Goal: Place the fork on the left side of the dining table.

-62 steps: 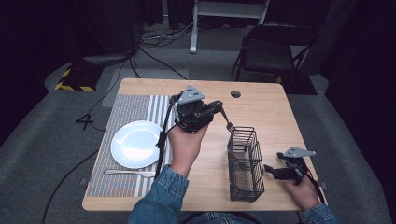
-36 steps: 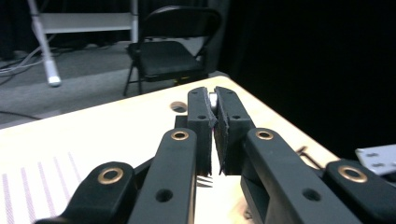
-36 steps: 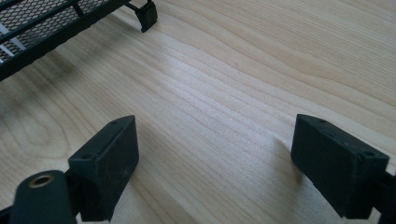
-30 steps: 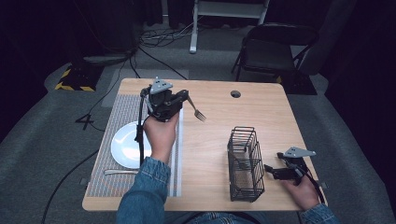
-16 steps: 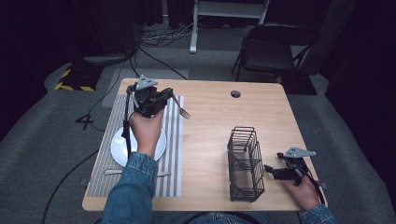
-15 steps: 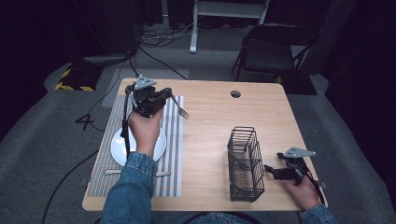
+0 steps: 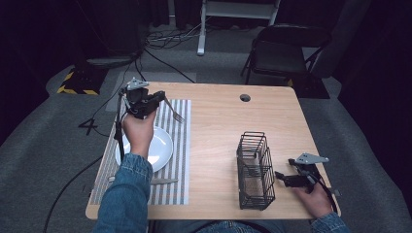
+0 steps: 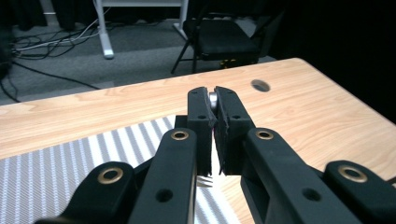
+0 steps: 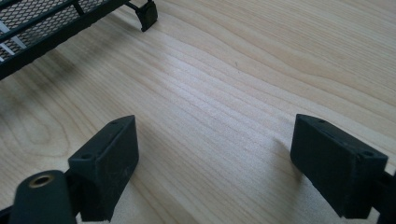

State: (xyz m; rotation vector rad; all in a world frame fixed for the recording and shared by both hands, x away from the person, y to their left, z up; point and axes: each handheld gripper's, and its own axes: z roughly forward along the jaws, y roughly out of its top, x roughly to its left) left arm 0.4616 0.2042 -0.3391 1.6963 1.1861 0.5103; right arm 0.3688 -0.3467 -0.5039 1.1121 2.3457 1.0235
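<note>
Fork (image 7: 173, 111) clamped between left gripper (image 7: 160, 98) fingers (image 8: 201, 122).

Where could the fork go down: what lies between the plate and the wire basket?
In the high view, the striped placemat's right part, then bare wooden table, lie between the plate and the wire basket. The fork is held above the mat.

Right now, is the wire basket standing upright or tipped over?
Upright. In the high view the wire basket stands on its base on the table, open side up, beside the right gripper.
</note>
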